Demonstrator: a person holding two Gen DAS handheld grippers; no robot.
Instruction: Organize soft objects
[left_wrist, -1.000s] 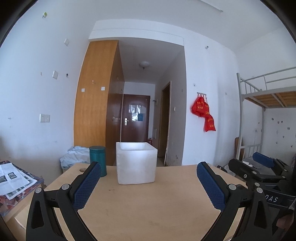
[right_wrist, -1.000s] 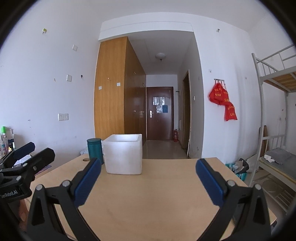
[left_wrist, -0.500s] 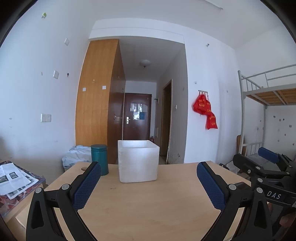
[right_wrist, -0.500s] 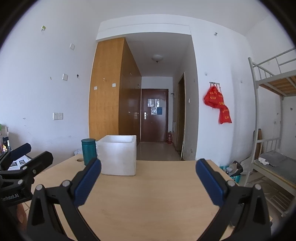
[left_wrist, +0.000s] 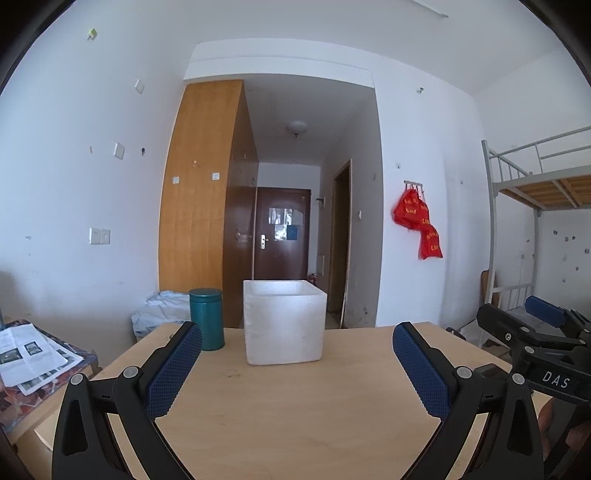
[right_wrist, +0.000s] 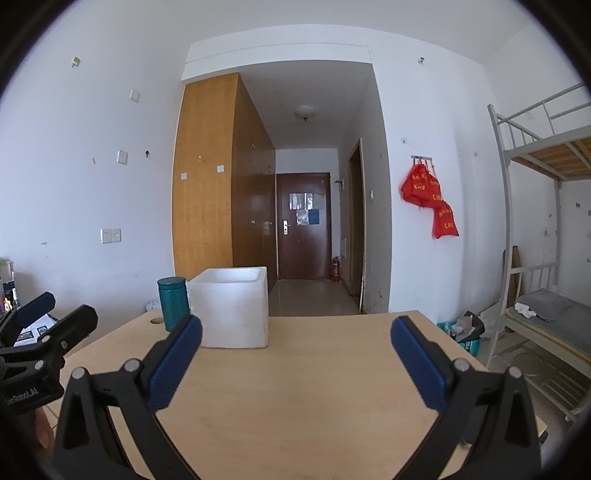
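A white foam box (left_wrist: 284, 321) stands open-topped at the far side of the wooden table (left_wrist: 280, 413); it also shows in the right wrist view (right_wrist: 232, 306). My left gripper (left_wrist: 297, 365) is open and empty, held above the table in front of the box. My right gripper (right_wrist: 295, 362) is open and empty, to the right of the box. Each gripper shows at the edge of the other's view: the right one (left_wrist: 532, 325) and the left one (right_wrist: 44, 317). No soft objects are in view.
A teal canister (left_wrist: 207, 319) stands left of the box, also in the right wrist view (right_wrist: 173, 302). Papers (left_wrist: 26, 354) lie on a side surface at left. A bunk bed (right_wrist: 546, 302) stands at right. A hallway with a door lies behind the table.
Both views have tilted slightly; the box and canister sit a little lower and nearer the left in the right wrist view. Both grippers stay open and empty.
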